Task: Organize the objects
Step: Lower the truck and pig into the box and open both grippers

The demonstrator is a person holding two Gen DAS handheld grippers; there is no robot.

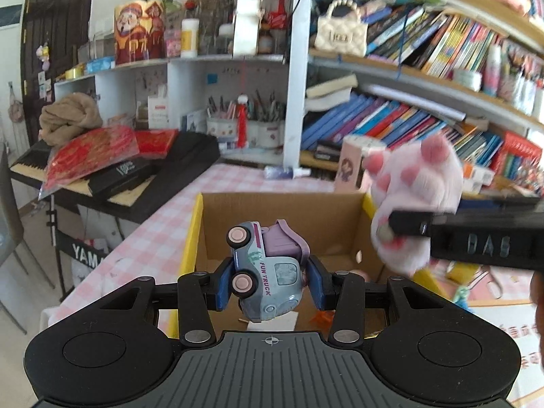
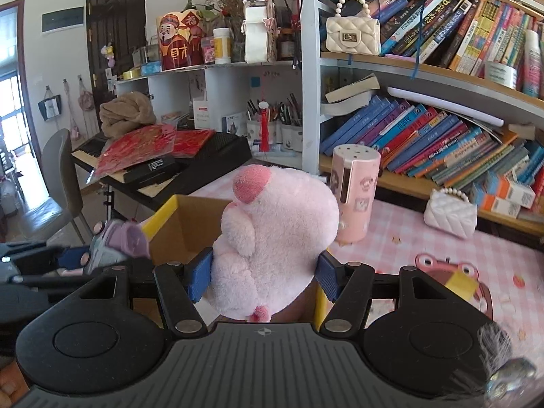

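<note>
left gripper [image 1: 268, 280]: fingers clamped on toy truck [image 1: 263, 272], above cardboard box [image 1: 272, 210]
right gripper [image 2: 263, 275]: fingers clamped on pink plush toy [image 2: 275, 234]

A toy truck [image 1: 267, 272] sits between the left gripper [image 1: 268, 289] fingers, above the open cardboard box [image 1: 204, 231] standing on the surface [image 1: 163, 217]. At two o'clock from the truck, a plush paw [image 1: 414, 197] hangs over the box's right wall in the right gripper [image 2: 265, 272]. Behind the box, at twelve o'clock, stands a bookshelf [image 1: 408, 74]; a keyboard [image 1: 136, 183] lies off the surface at ten o'clock. A cylindrical container [image 2: 355, 193] stands at one o'clock on the surface.
</note>
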